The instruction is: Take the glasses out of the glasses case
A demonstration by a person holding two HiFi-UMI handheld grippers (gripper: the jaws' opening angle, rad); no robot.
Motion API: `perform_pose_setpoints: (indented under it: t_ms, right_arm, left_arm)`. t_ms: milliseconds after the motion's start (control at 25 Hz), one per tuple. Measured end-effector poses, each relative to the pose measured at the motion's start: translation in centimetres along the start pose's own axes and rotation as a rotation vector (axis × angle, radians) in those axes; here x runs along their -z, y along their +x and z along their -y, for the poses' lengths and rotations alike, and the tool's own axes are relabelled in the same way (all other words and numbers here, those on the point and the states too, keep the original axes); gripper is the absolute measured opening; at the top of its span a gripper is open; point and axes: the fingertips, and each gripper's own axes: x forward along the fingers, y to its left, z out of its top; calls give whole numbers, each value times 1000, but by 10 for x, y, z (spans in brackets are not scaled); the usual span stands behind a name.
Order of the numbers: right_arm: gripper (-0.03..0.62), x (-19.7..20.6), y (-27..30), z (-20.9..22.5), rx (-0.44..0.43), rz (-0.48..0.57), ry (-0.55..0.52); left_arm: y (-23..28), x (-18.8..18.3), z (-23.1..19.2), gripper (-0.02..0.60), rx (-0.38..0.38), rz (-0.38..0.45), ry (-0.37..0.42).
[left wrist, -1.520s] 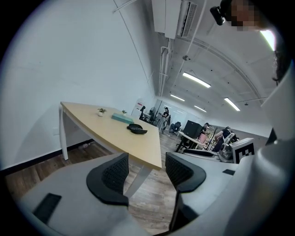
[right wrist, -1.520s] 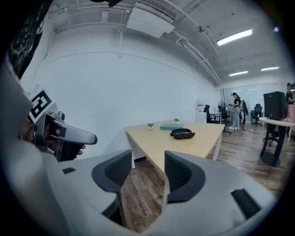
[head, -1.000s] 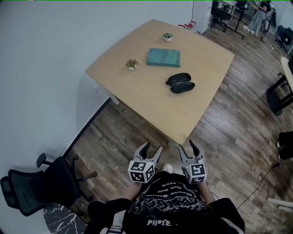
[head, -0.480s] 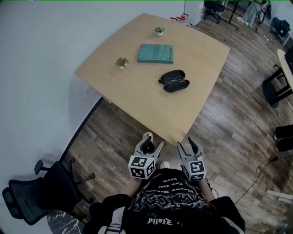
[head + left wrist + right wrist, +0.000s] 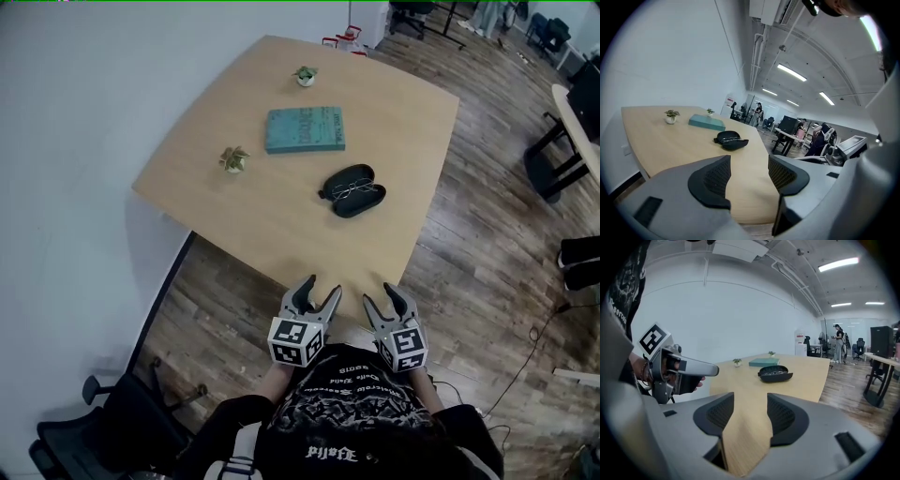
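A black glasses case (image 5: 352,190) lies open on the wooden table (image 5: 281,225), with thin-framed glasses (image 5: 355,189) resting inside it. The same case shows far off in the left gripper view (image 5: 731,139) and the right gripper view (image 5: 775,373). My left gripper (image 5: 317,292) and right gripper (image 5: 382,296) hover side by side at the table's near corner, well short of the case. Both stand open with nothing between their jaws (image 5: 748,174) (image 5: 750,414).
A teal book (image 5: 304,129) lies behind the case. Two small potted plants (image 5: 234,159) (image 5: 305,75) stand at the table's left and far side. A black office chair (image 5: 103,436) sits on the floor at lower left. More desks and chairs stand at the right.
The person has stepped closer: the table and case have shifted down towards me in the head view, and both grippers now reach the table's near edge. The jaws stay open.
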Motion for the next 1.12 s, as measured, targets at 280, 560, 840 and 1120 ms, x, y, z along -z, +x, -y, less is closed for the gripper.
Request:
perform_pose_setpoints:
  t_ms: [280,560,840,1120]
  right_arm:
    - [233,-34,55,8,55,14,35]
    - [233,-62,86,19,149,63,69]
    - [232,-98,114,30,163,88,-4]
    - [227,-126,134,42,104,34,-147]
  left_arm:
    - [36,-37,-39,258,87,-23,56]
    - [61,-62,-73,256,165,-54,95]
    - [82,-74,-93,258,250,-82,128]
    - [94,-77,-113,258,267,-104,113]
